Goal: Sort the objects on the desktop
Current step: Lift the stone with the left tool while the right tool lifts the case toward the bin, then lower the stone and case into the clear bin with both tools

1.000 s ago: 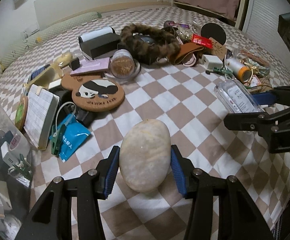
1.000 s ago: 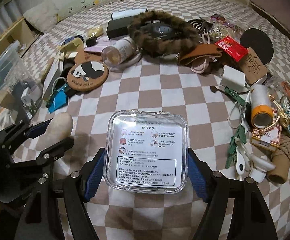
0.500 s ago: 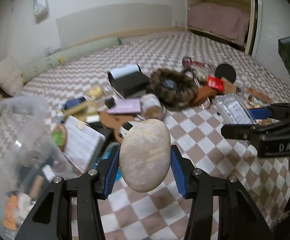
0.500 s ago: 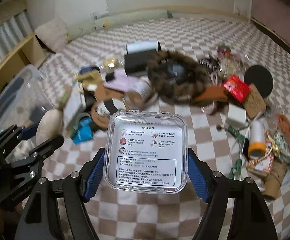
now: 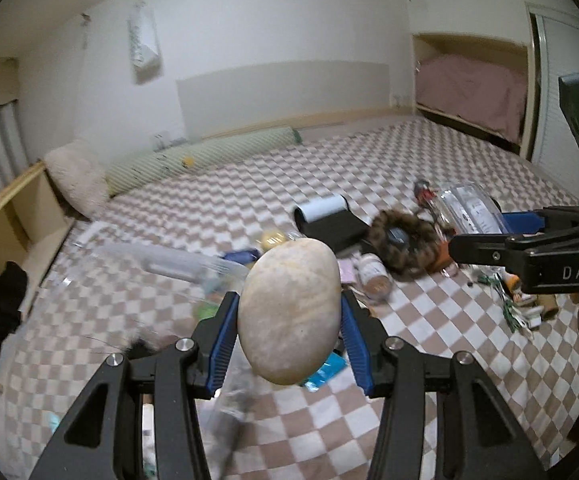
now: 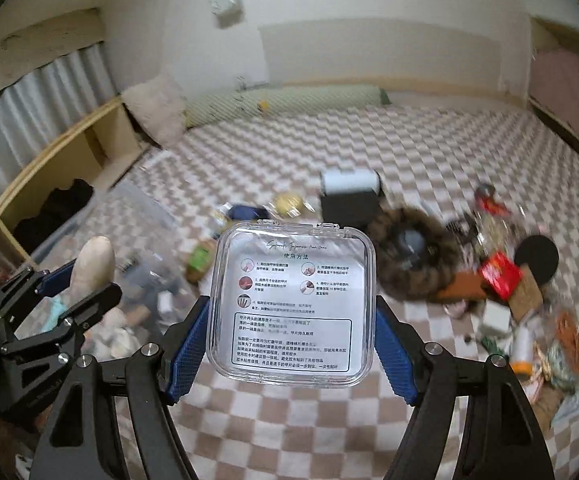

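Note:
A smooth pale oval stone (image 5: 288, 312) hangs well above the checkered cloth, and my left gripper (image 5: 288, 336) is shut on it, blue pads against both sides. My right gripper (image 6: 292, 340) is shut on a clear square plastic case (image 6: 292, 304) with a printed instruction sheet inside, also held high. The right wrist view catches the left gripper (image 6: 75, 280) with the stone (image 6: 91, 262) at the left. From the left wrist view, the right gripper (image 5: 501, 236) shows at the right edge with the clear case (image 5: 469, 210).
Below lies a clutter: brown furry ring (image 6: 413, 260), black-and-white roll case (image 6: 349, 196), red packet (image 6: 499, 274), black disc (image 6: 536, 258), jar (image 5: 375, 278). A clear storage bin (image 6: 129, 248) stands at the left. A wooden shelf (image 6: 49, 176), pillows and wall lie beyond.
Both grippers rose high off the cloth with the stone and the case held, and tilted up, so the clutter dropped lower and the wall and far room came into view.

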